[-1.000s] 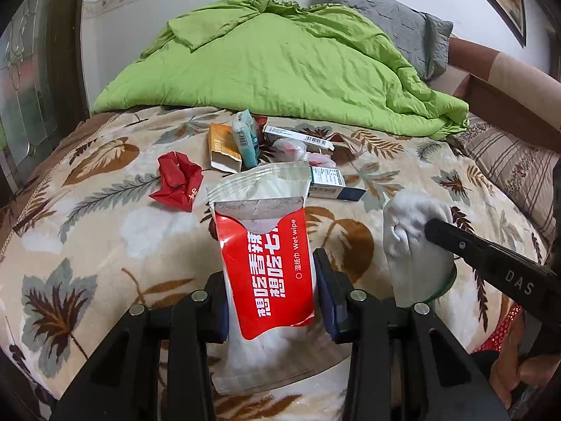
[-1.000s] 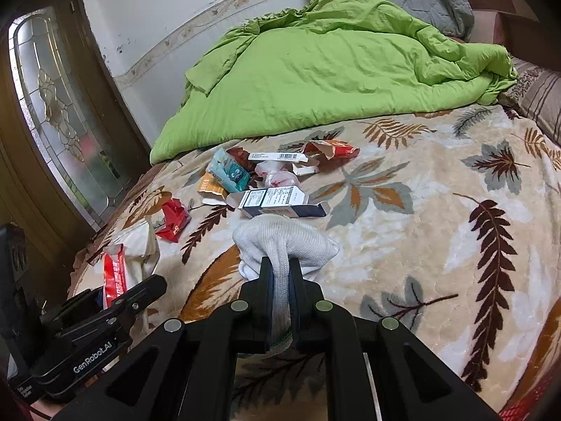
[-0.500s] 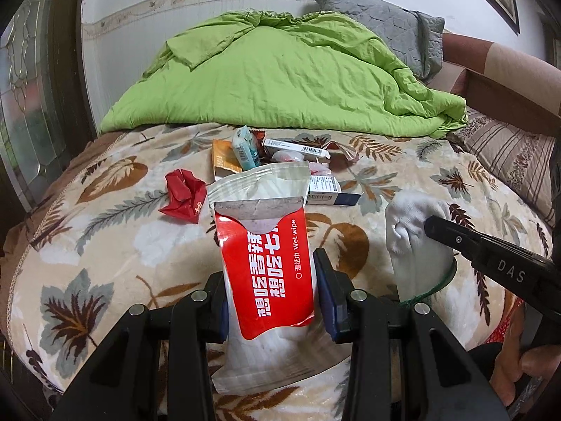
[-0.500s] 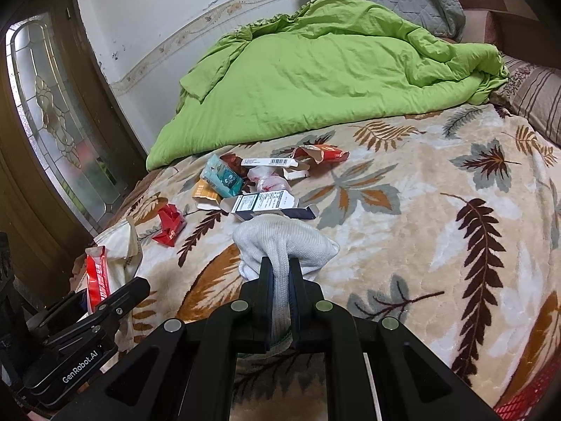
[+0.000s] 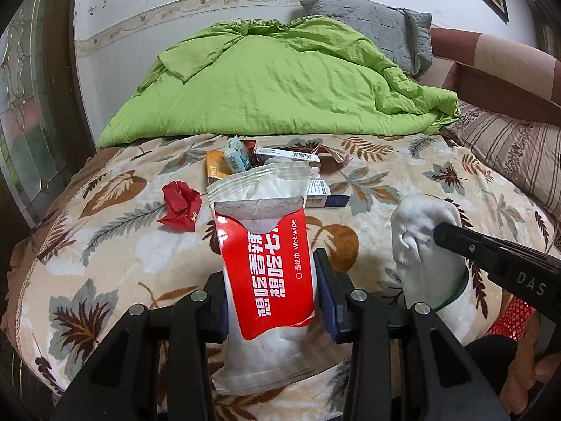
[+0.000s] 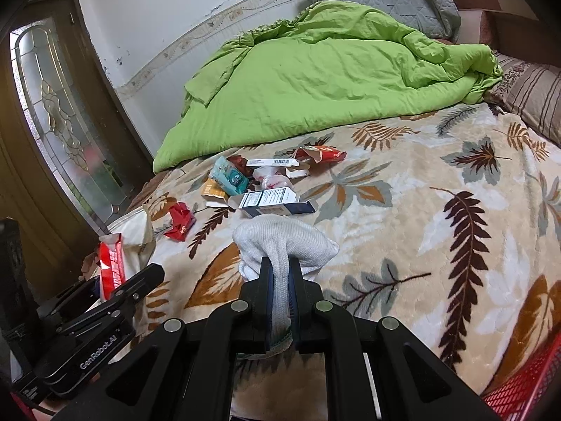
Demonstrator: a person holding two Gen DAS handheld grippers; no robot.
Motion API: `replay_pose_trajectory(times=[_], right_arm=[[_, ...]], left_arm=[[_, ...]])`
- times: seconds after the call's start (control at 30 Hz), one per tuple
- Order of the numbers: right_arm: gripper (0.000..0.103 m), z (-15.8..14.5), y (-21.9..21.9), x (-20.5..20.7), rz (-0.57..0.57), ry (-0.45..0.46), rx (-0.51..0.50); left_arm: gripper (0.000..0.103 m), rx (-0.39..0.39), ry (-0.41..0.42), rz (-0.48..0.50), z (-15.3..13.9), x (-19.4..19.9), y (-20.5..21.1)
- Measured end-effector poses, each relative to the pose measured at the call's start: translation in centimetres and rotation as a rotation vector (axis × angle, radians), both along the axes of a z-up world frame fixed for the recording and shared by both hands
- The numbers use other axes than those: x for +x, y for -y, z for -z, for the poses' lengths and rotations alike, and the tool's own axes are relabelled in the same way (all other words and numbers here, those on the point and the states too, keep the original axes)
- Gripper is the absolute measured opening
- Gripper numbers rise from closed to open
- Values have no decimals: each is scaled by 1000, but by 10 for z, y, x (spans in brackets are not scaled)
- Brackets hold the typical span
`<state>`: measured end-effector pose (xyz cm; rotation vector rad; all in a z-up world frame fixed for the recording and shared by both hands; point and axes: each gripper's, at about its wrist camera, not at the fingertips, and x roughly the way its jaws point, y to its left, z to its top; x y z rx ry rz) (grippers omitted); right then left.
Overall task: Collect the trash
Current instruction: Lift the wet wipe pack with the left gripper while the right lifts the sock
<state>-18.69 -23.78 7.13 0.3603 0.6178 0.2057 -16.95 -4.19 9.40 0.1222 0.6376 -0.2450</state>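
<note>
On the bed [image 6: 438, 189], covered by a beige plush blanket printed with brown and grey leaves, a rumpled lime-green quilt [image 5: 277, 80] is heaped toward the wall, leaving the near half free for the litter. A loose cluster of trash is spread at the middle of that blanket: a flattened white-and-navy cardboard carton [image 6: 277, 201], an orange packet [image 5: 215, 166], a teal printed sachet [image 6: 231, 177], a long white barcode box [image 6: 273, 162] and a torn red-and-white wrapper [image 6: 320, 154]. A crumpled red foil wrapper [image 5: 180, 205] lies apart, to the left of the cluster.

A white plastic pouch with a red wet-wipe label [image 5: 268, 263] is pinched upright across its width by the left claw [image 5: 270, 294], its torn mouth turned upward; it is judged to be held so for use as the collecting bag. A bunched white knitted sock with a green cuff edge [image 6: 280, 245] is squeezed between the tightly closed jaws of the right claw [image 6: 279, 287], raised clear of the blanket and just beside the pouch, presumably for dropping in. The remaining trash is well beyond both claws and not yet gathered. A red mesh basket [image 6: 526, 386] is glimpsed at the bed's near right edge.
</note>
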Motion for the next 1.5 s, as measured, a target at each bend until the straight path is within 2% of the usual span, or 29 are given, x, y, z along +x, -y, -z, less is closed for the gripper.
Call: replay_pose_trajectory(times=[0.67,1.5], right_arm=[[9,-19,1,-13,-5,22,39],[9,-23,7,-15,6,21,68]], left_arm=[[39,13,10,11,-4,-6,5],[39,13,6,15,-5,-9,11]])
